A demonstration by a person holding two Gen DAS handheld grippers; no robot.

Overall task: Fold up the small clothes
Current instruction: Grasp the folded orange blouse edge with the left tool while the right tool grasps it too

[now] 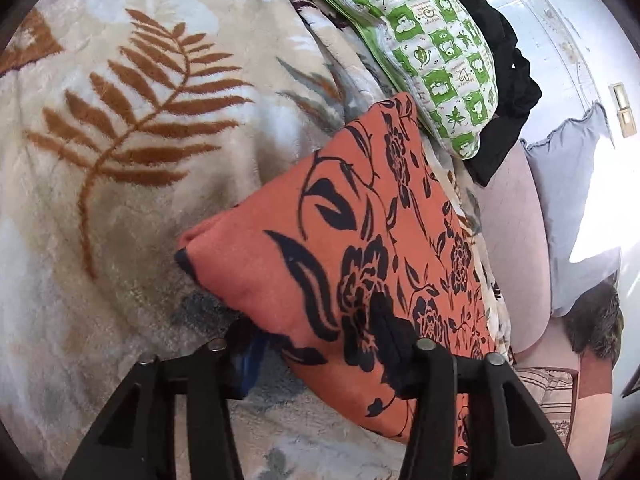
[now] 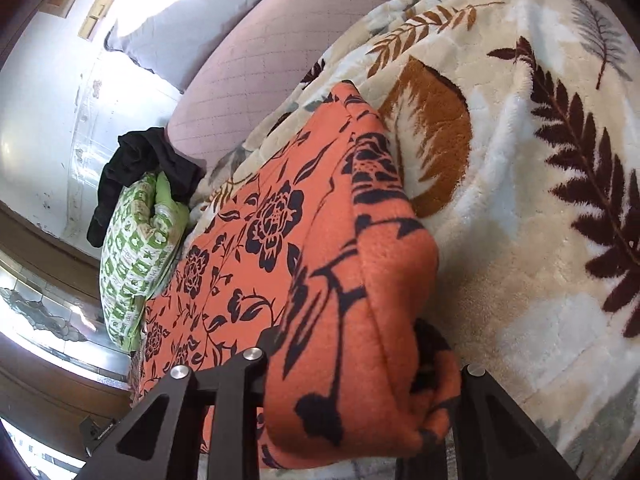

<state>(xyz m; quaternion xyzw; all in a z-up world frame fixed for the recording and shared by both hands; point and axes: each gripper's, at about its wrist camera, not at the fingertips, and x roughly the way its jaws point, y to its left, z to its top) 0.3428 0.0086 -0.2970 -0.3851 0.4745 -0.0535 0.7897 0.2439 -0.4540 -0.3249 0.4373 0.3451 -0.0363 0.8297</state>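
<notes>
An orange fleece cloth with black flowers (image 1: 332, 216) lies folded on the bed, its thick folded edge raised. In the left wrist view my left gripper (image 1: 316, 340) has the cloth's near corner between its fingers: one black finger (image 1: 394, 328) lies on top of the fabric, the other touches the cloth's edge. In the right wrist view the same orange cloth (image 2: 280, 220) bunches up between the jaws of my right gripper (image 2: 352, 360), which is shut on the folded end.
A cream blanket with brown fern leaves (image 1: 132, 128) covers the bed. A green-and-white patterned cloth (image 1: 432, 44) and a black garment (image 1: 500, 80) lie at the far side beside a white wall. A pink mattress (image 2: 260, 60) and grey pillow (image 2: 192, 24) are beyond.
</notes>
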